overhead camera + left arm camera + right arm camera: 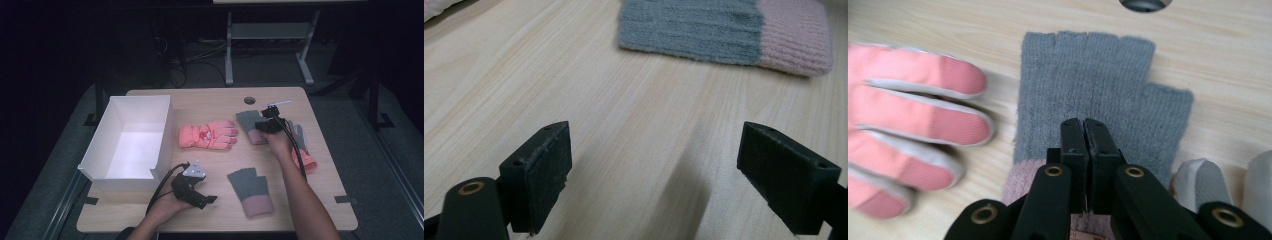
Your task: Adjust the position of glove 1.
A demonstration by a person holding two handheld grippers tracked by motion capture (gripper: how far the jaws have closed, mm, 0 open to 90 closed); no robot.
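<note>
table (634, 165): pale matt wood grain; fingerless glove (1088, 85): grey ribbed knit; white box (125, 140): smooth

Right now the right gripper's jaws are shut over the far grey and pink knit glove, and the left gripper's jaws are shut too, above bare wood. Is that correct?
One part is wrong. The left gripper view shows the left gripper with jaws wide apart, open above the bare table. The right gripper is indeed shut over the far grey and pink knit glove.

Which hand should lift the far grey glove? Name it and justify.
Right. The right gripper is already shut on the far grey glove; the left gripper sits open near the other grey glove.
</note>
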